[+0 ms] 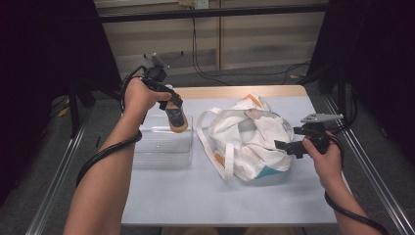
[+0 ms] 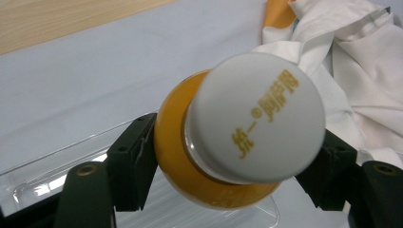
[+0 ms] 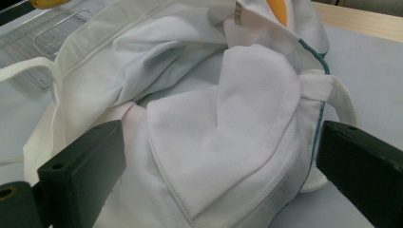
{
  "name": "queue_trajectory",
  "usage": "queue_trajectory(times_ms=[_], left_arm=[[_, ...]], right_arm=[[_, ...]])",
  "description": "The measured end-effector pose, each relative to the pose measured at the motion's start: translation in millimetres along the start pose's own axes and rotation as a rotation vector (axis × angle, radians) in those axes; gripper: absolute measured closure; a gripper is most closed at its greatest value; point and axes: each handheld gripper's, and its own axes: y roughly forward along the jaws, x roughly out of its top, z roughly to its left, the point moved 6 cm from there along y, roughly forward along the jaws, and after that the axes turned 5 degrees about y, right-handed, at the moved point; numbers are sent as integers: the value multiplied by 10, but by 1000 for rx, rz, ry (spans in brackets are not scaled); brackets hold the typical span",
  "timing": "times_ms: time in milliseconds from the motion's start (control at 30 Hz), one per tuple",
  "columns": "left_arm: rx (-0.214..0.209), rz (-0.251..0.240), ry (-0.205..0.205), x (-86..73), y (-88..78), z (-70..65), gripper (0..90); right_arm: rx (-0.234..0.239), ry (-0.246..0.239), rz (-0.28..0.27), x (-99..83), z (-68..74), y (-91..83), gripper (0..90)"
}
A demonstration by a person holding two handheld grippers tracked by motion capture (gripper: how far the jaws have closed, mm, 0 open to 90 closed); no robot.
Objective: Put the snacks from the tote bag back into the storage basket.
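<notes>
1. From the high view, I judge I am mid-transfer: my left gripper [image 1: 172, 110] carries a small bottle of orange liquid with a white round cap [image 1: 176, 119] above the far edge of the clear plastic rectangular tray [image 1: 164, 147], which sits on the pale grey desk [image 1: 220, 196]. My right gripper [image 1: 286, 147] is at the right side of the crumpled white cloth tote bag with orange and teal patches [image 1: 247, 142], which lies just beside the tray.

2. In the left gripper view, the fingers [image 2: 130, 161] are closed on the bottle's [image 2: 247, 123] orange body on both sides. The cap faces the camera and bears gold printed characters; the bottle looks smooth and rounded. Part of the tray [image 2: 57, 175] shows underneath. My next move, I think, calls for lowering the bottle into the tray and then parting the fingers, keeping it from rolling.

3. In the right gripper view, the fingers [image 3: 85, 166] stand wide apart on either side of a fold of the bag [image 3: 228, 142]. The cloth lies between them, but I see no pinch on it. The fabric is soft and stitched along its hems.
</notes>
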Motion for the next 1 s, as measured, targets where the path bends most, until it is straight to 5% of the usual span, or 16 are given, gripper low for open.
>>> queue_trajectory(times_ms=[1000], left_arm=[[11,38,16,-48,308,72,302]], right_arm=[[-2,4,-3,2,-11,-12,22]])
